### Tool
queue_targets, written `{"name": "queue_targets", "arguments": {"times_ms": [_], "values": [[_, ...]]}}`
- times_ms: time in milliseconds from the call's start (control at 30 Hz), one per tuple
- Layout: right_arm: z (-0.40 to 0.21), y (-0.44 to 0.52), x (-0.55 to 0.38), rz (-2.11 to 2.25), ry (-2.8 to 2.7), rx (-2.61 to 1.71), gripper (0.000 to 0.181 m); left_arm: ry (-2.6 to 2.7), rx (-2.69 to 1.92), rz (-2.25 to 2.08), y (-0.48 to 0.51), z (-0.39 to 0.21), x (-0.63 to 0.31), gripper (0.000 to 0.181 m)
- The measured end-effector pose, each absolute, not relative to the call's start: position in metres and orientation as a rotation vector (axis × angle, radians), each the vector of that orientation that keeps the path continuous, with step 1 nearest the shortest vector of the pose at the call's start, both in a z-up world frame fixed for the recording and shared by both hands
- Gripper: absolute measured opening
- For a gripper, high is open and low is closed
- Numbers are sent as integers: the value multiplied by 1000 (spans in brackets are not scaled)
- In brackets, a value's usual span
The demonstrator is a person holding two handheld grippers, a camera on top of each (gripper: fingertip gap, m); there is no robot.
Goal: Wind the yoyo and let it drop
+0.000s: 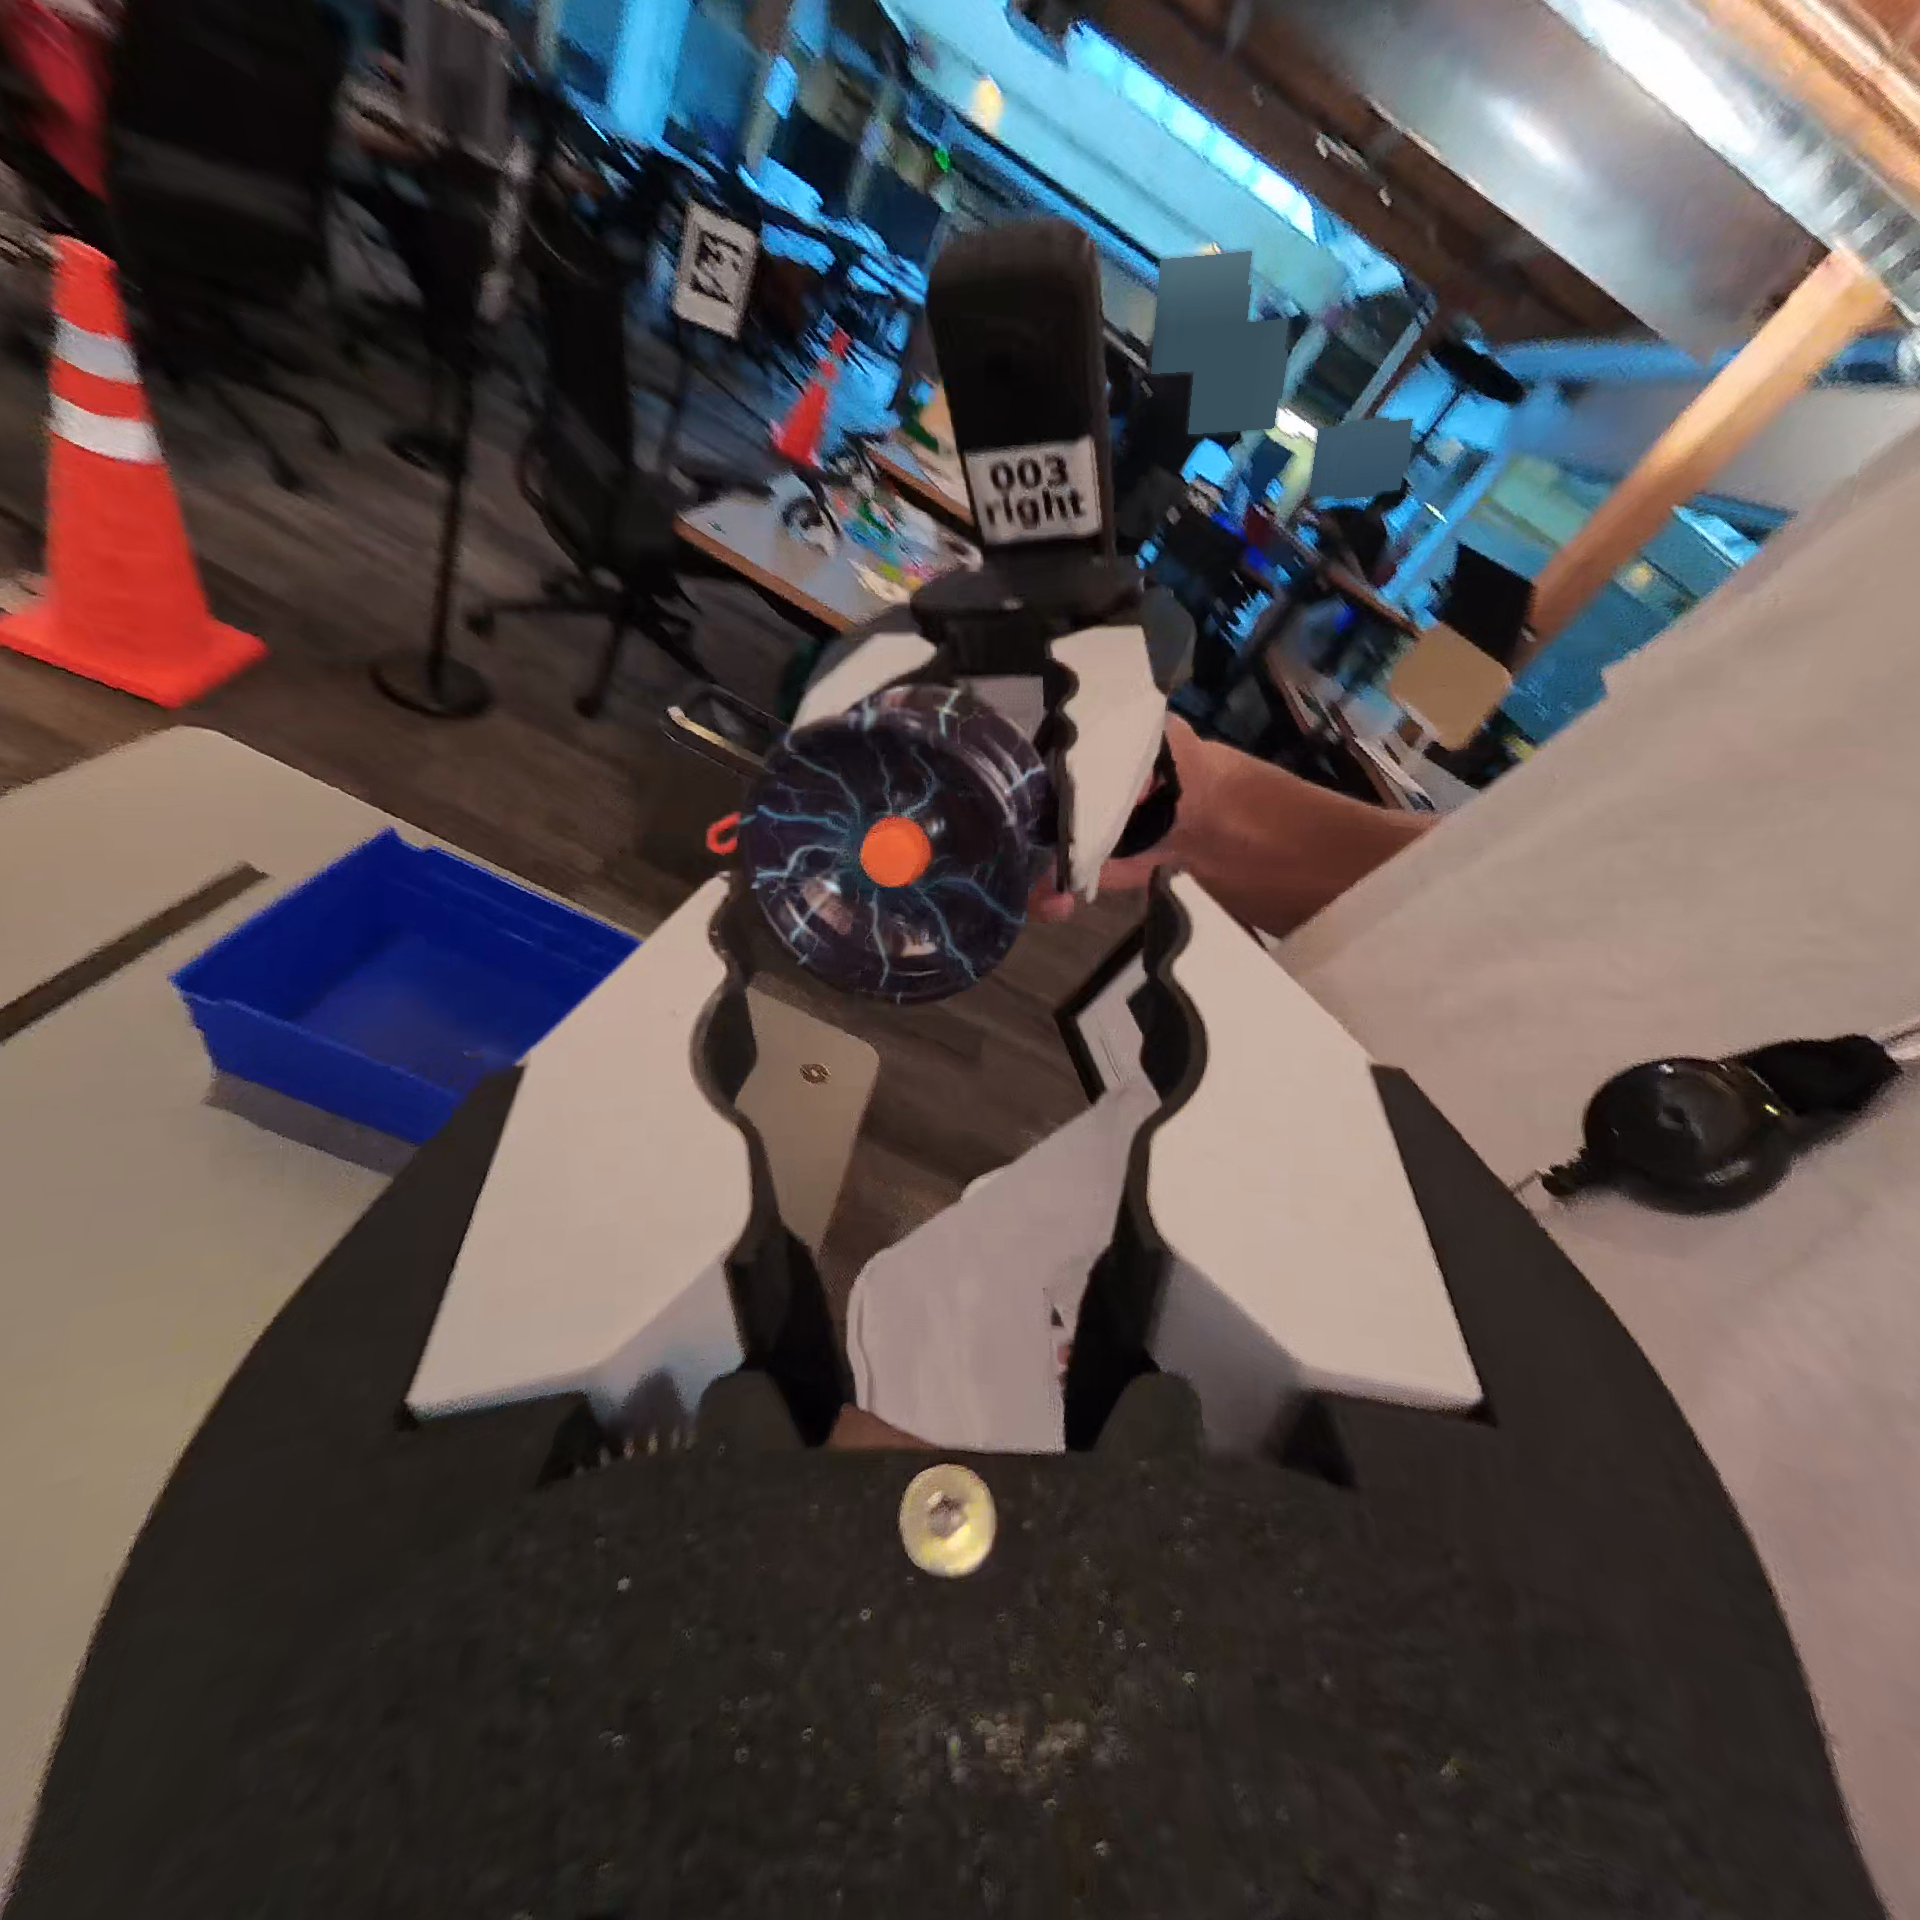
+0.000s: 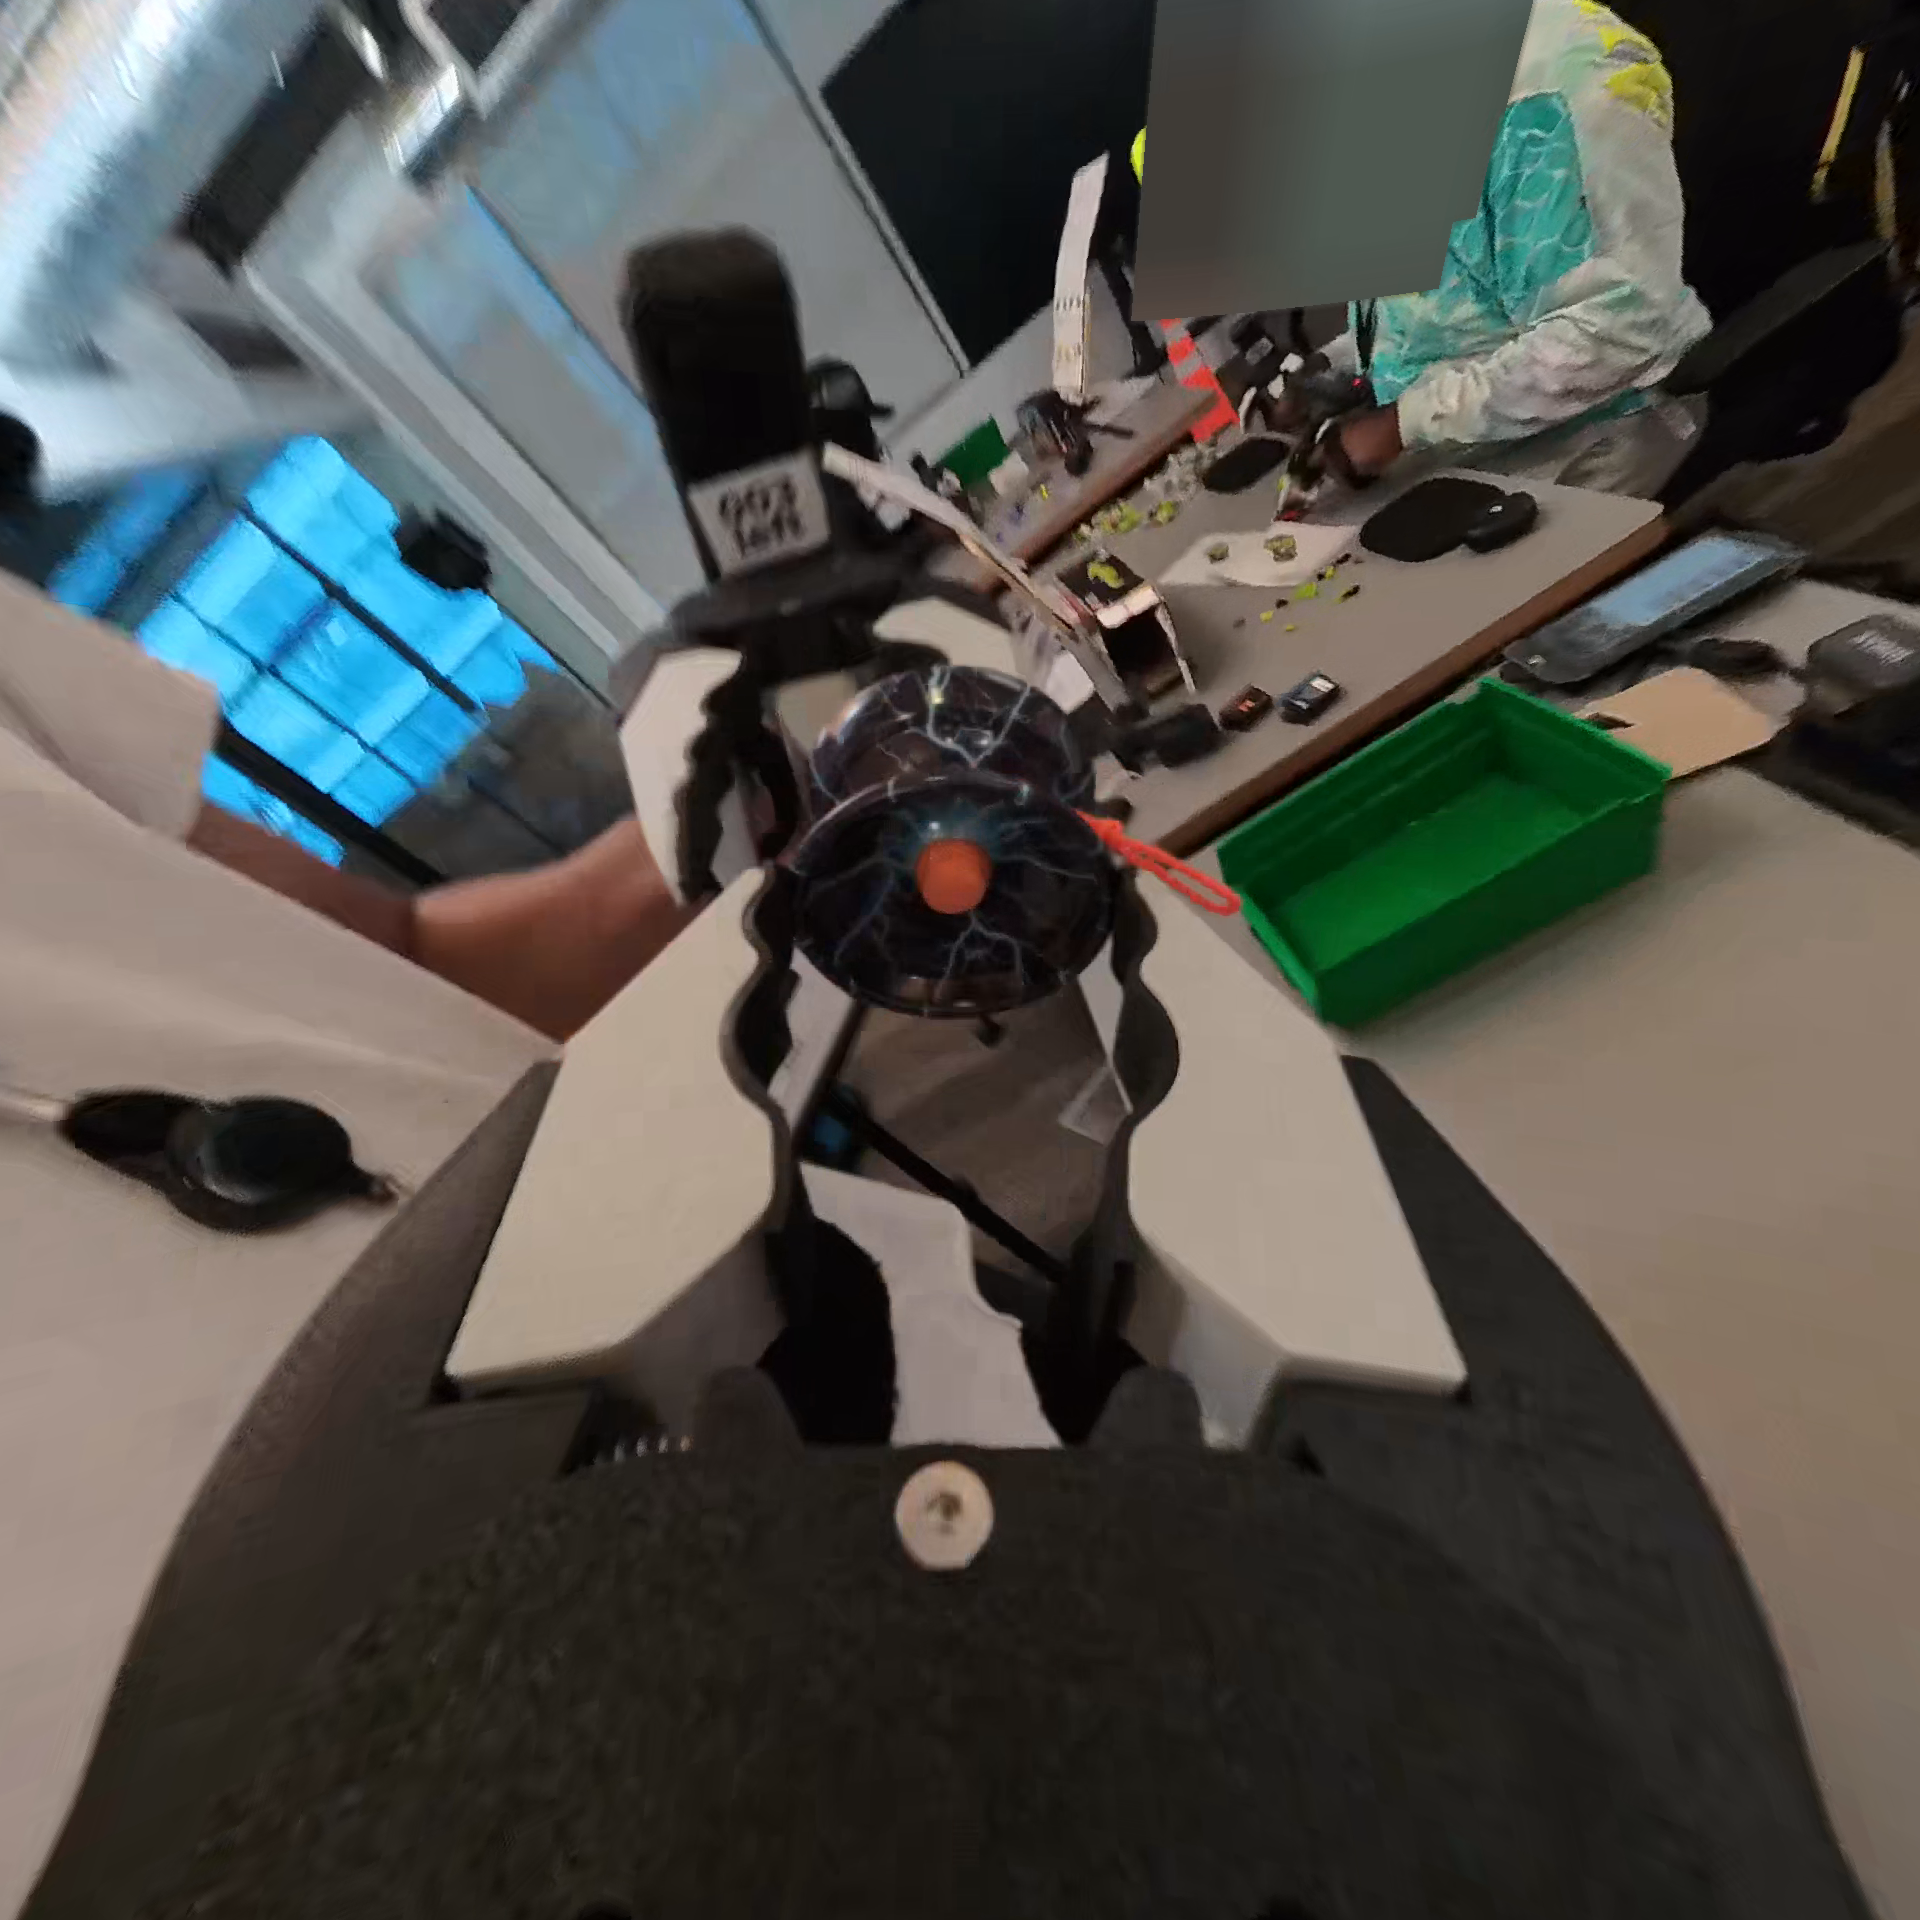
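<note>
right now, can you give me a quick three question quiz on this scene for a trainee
1. True or false: the yoyo lies inside the blue bin.
2. The yoyo's centre hub is: A green, B orange, C white.
3. Fill in: the tabletop bin beyond the right gripper is ____ in colour.

Key: 1 false, it is held up between the two grippers; 2 B; 3 green.
</note>
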State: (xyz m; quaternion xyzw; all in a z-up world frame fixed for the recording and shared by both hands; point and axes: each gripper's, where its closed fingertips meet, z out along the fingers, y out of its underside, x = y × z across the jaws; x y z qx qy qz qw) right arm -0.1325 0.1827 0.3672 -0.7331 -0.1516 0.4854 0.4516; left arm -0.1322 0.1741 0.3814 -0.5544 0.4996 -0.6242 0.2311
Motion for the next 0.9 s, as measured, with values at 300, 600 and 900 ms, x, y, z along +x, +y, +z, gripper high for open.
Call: {"name": "queue_targets", "arguments": {"times_ms": [300,600,900], "values": [[371,165,-135,815,-838,-1741,61,1588,-1492,-1763,164,383,-134,59],[378,164,-135,791,-843,-1679,63,1598,-1485,-1771,157,373,-129,56],[395,164,-117,1128,-589,-1656,68,1618,-1357,-1423,167,376,-132,55]]}}
